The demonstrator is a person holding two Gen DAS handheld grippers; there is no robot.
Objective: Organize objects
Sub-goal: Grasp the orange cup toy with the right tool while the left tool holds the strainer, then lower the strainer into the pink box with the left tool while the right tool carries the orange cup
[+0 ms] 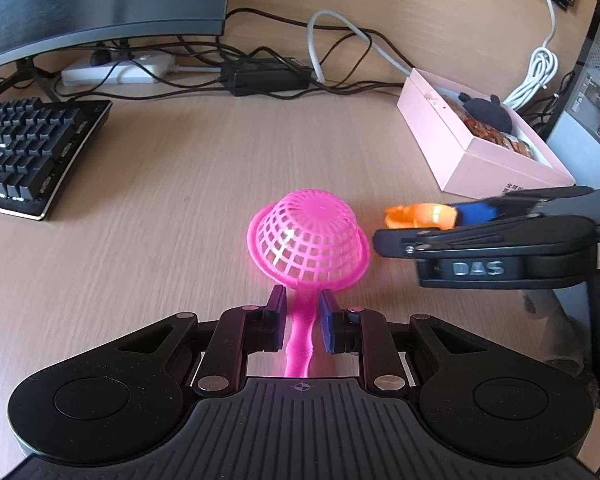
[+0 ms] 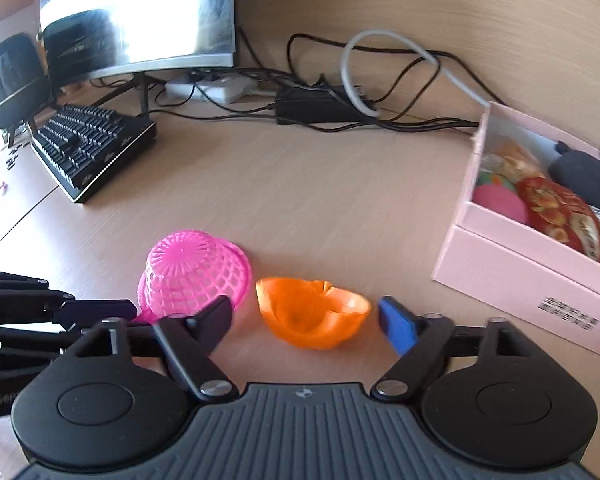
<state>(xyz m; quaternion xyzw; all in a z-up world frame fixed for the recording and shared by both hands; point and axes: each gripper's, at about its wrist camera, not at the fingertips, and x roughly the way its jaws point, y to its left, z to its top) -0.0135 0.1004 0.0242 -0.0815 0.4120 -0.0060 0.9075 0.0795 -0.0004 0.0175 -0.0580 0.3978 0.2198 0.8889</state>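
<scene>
2 small plastic toys sit near the front of the pale wood-grain table (image 2: 300, 184): a pink mesh strainer with a long handle (image 1: 310, 240), bowl turned down, and just beside it an orange, cup-like plastic piece (image 2: 312, 312). The left hand-held gripper (image 1: 300, 312) straddles the strainer's handle with its pads close on either side; whether they are pressing it I cannot tell. The right hand-held gripper (image 2: 306, 316) is spread wide, its fingers on either side of the orange piece without touching it. Further right stands an open pink cardboard box (image 2: 512, 268) already holding a few toys. A black keyboard (image 2: 92, 144) and a monitor (image 2: 140, 12) lie well apart at the back left. Judging by this, the pick-up step is in hand; next, each gripper needs to clamp down, lift, and carry its toy toward the box.
</scene>
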